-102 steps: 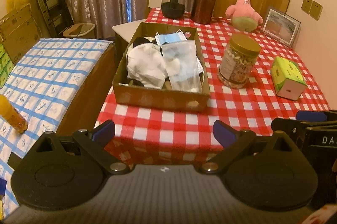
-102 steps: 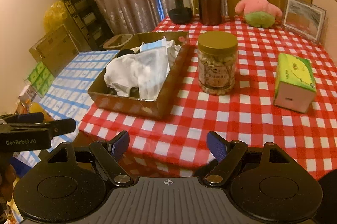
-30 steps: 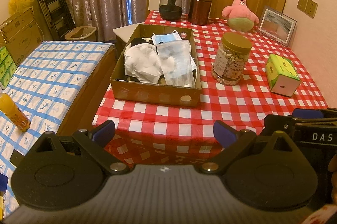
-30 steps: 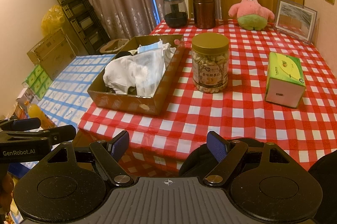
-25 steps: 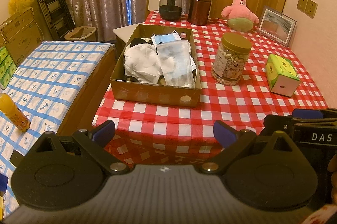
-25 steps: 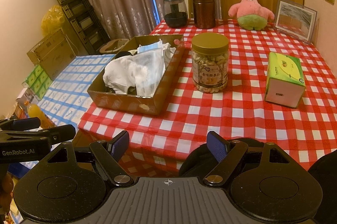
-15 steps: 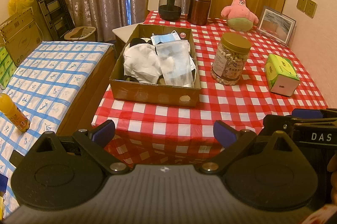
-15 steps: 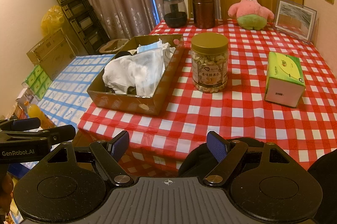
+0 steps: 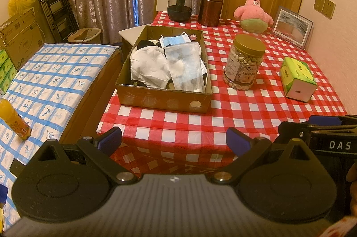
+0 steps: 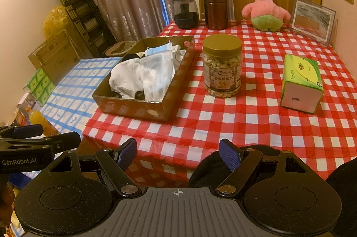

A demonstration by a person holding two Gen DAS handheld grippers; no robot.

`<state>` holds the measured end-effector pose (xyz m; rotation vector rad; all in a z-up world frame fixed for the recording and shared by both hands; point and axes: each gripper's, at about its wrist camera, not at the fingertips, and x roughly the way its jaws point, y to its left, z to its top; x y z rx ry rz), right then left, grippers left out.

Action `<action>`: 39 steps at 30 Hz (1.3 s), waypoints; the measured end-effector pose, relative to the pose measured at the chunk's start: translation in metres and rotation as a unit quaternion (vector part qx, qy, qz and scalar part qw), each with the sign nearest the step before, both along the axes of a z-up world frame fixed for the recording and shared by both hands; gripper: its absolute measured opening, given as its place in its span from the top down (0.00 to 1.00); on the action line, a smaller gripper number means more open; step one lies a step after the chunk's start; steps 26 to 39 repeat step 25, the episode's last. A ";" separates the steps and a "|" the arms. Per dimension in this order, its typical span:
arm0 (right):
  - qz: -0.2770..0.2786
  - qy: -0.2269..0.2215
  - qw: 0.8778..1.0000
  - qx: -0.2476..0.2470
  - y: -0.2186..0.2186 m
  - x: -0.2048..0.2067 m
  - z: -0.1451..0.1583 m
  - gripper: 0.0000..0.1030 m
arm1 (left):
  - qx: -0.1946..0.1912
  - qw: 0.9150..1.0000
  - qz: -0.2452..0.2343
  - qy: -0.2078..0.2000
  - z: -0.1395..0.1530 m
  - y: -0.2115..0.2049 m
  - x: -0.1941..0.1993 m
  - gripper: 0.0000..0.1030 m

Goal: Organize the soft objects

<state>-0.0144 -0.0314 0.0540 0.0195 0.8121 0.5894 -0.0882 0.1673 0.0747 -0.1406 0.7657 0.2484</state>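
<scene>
A shallow cardboard box [image 9: 164, 100] [image 10: 133, 106] sits near the left front of the red-checked table [image 9: 234, 112] [image 10: 256, 116]. It holds white cloth [image 9: 148, 65] [image 10: 127, 76], a packet of face masks [image 9: 186, 67] [image 10: 156, 76] and a loose blue mask [image 9: 175, 40]. A pink starfish plush toy [image 9: 253, 12] [image 10: 265, 11] stands at the table's far side. My left gripper [image 9: 174, 142] hangs open in front of the table's near edge, holding nothing. My right gripper [image 10: 178, 153] is open too, also short of the table.
A nut jar [image 9: 244, 64] [image 10: 222, 65] stands right of the box, a green tissue box [image 9: 297, 78] [image 10: 301, 85] further right. Two dark canisters [image 9: 210, 6] and a picture frame [image 9: 292, 27] line the far edge. A low blue-checked surface [image 9: 49, 80] with an orange bottle [image 9: 14, 118] lies left.
Since about three seconds ago both grippers have drawn back a little from the table. Over the last second nothing has moved.
</scene>
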 end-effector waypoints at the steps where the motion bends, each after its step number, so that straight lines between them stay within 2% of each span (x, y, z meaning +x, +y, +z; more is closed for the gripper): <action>1: 0.000 0.000 1.000 0.000 0.000 0.000 0.000 0.22 | 0.000 1.000 0.000 0.000 0.000 0.000 -0.001 0.04; 39: -0.001 0.001 1.000 0.000 0.000 -0.001 -0.001 0.22 | 0.002 1.000 0.002 -0.007 -0.003 -0.005 0.000 0.04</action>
